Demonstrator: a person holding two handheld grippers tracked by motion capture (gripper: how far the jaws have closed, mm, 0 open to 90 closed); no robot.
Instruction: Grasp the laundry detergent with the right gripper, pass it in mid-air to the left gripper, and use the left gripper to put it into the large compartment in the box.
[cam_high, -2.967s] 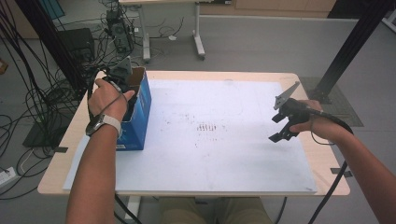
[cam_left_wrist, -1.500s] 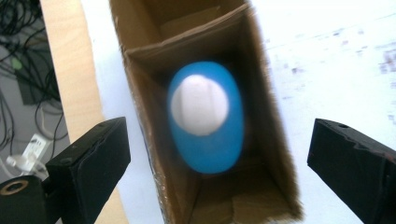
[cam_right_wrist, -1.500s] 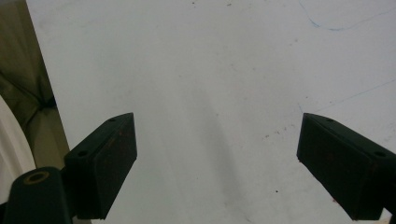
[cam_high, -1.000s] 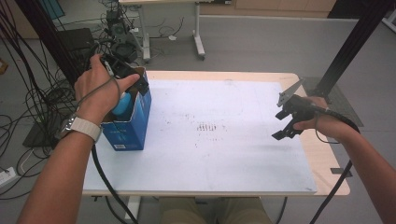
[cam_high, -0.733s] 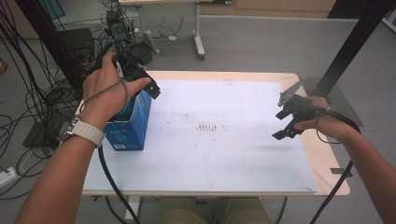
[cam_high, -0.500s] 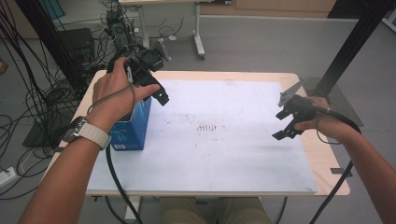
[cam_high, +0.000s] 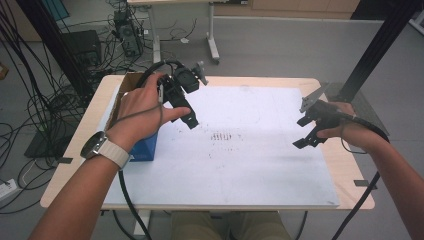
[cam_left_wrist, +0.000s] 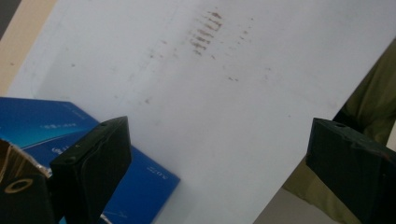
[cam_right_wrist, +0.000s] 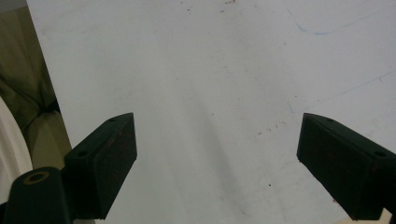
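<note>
While the blue box (cam_high: 145, 145) stands open-topped at the left edge of the white sheet (cam_high: 250, 150), nothing is held. Left hand-held gripper (cam_high: 187, 107) hangs above the sheet just right of the box, jaws wide apart and empty; in the left gripper view the box's blue side (cam_left_wrist: 60, 135) lies below the left jaw, not touching it. Right hand-held gripper (cam_high: 307, 130) hovers over the sheet's right side, well apart from the box, jaws likewise spread with only bare sheet (cam_right_wrist: 210, 93) between them. A patch of dark smudges (cam_high: 225, 136) marks the sheet's middle. Bench (cam_high: 70, 165) shows as a wooden rim around the sheet.

Judgement: step in hand is the left hand working at the box, gripper empty. Next move calls for bringing the left jaws back over a box wall or its contents, squaring up, then closing.
</note>
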